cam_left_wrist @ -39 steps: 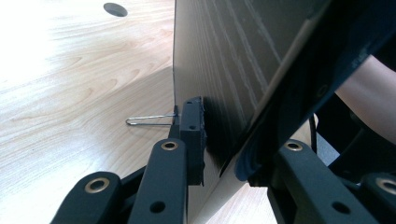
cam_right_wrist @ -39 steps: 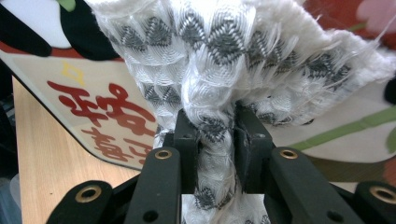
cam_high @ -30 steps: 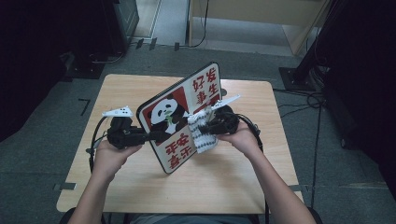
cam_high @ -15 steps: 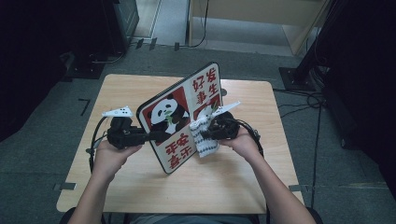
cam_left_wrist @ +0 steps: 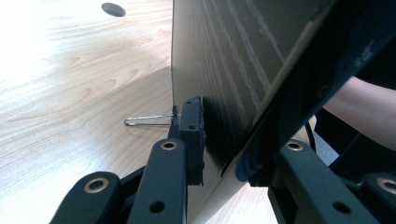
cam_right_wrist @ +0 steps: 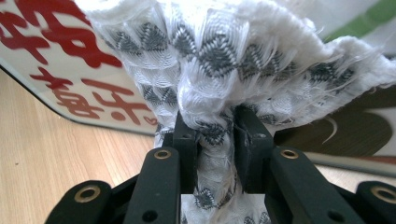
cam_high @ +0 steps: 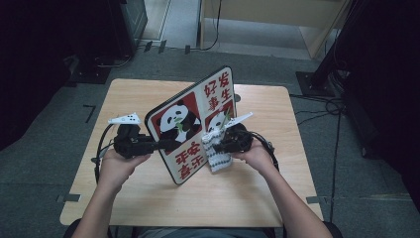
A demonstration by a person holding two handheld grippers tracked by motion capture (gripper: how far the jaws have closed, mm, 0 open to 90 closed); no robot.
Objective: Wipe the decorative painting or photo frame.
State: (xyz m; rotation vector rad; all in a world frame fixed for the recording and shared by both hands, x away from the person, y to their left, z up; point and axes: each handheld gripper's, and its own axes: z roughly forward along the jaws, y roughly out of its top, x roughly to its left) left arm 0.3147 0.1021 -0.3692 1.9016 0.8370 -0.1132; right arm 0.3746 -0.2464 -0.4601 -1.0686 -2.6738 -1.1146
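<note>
A panda sign board [cam_high: 184, 120] with red characters stands tilted on its lower corner on the wooden table [cam_high: 148, 203]. My left gripper [cam_high: 162, 145] is shut on its left edge. In the left gripper view the board's wood-grain back [cam_left_wrist: 224, 56] runs between the jaws of the left gripper [cam_left_wrist: 224, 140]. My right gripper [cam_high: 221, 144] is shut on a white cloth with grey zigzag pattern [cam_high: 216, 157], which lies against the board's front face. In the right gripper view the bunched cloth [cam_right_wrist: 219, 56] is pinched between the pads of the right gripper [cam_right_wrist: 212, 135], with the board's red characters [cam_right_wrist: 70, 51] behind it.
A thin wire loop [cam_left_wrist: 144, 121] sticks out low behind the board. The table has a round hole [cam_left_wrist: 113, 9] near its far edge. Cables [cam_high: 322, 111] trail over the floor at the right, and dark cabinets [cam_high: 124, 20] stand beyond the table.
My right gripper has moved the cloth a little down the board's face. The left gripper and the board have kept still.
</note>
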